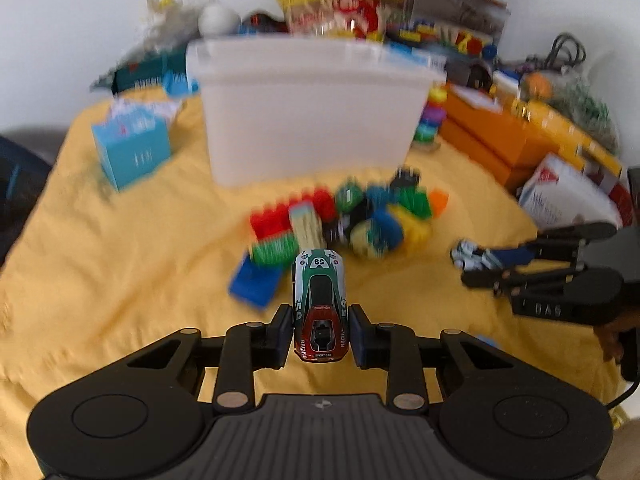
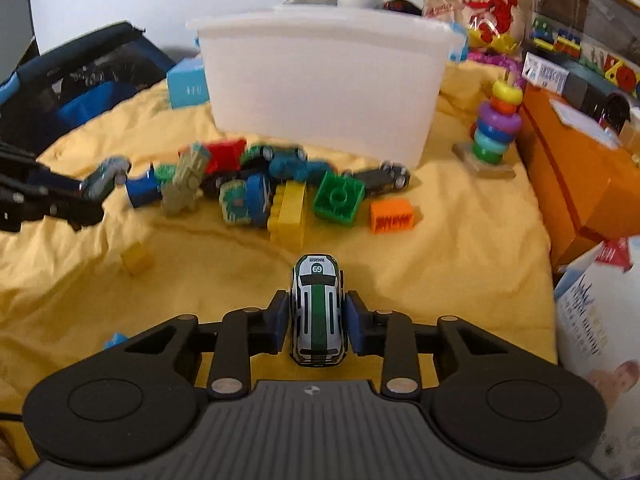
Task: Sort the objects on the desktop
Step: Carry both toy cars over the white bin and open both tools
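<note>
My left gripper is shut on a green and red toy car marked 59, held nose-forward above the yellow cloth. A white and green toy car marked 69 sits clamped in my right gripper. Beyond both lies a pile of toy bricks and small cars, in front of a tall white plastic bin. In the left wrist view the right gripper shows at the right edge. In the right wrist view the left gripper shows at the left edge.
An orange brick, a green brick and a small yellow cube lie loose on the cloth. A ring stacker and orange boxes stand right, a white carton near right. A blue box stands left.
</note>
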`<move>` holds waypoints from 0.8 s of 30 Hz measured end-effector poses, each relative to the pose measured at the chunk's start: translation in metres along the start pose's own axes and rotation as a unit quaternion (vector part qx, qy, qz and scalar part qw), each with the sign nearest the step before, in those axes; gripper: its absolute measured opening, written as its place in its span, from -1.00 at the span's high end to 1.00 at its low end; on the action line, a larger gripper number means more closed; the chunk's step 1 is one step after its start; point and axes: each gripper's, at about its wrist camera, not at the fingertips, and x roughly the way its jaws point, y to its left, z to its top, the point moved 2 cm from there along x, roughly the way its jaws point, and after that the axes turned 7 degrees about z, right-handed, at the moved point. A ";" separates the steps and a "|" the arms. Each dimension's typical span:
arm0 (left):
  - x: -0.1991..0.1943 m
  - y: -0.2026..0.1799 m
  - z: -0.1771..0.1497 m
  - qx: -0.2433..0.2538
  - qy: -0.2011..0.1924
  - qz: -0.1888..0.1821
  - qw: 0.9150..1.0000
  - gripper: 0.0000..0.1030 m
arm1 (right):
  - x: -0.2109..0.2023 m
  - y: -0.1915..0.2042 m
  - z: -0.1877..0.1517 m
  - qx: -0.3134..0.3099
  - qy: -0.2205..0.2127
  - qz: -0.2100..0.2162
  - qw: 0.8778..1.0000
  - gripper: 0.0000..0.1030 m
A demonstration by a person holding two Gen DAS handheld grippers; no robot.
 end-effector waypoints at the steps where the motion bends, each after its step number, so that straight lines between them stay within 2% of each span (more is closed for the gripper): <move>1: -0.004 0.001 0.006 -0.002 -0.009 0.000 1.000 0.36 | -0.003 0.000 0.004 0.000 -0.005 0.000 1.000 0.36; 6: -0.019 0.002 0.038 -0.003 -0.052 -0.001 0.999 0.36 | -0.011 -0.004 0.024 0.000 -0.019 0.005 1.000 0.39; 16: -0.020 0.003 0.095 0.014 -0.107 0.007 0.994 0.36 | -0.038 -0.015 0.094 -0.029 -0.126 -0.016 0.991 0.39; 24: -0.007 0.005 0.138 0.022 -0.142 0.016 0.990 0.36 | -0.031 -0.019 0.145 -0.055 -0.175 -0.026 0.983 0.39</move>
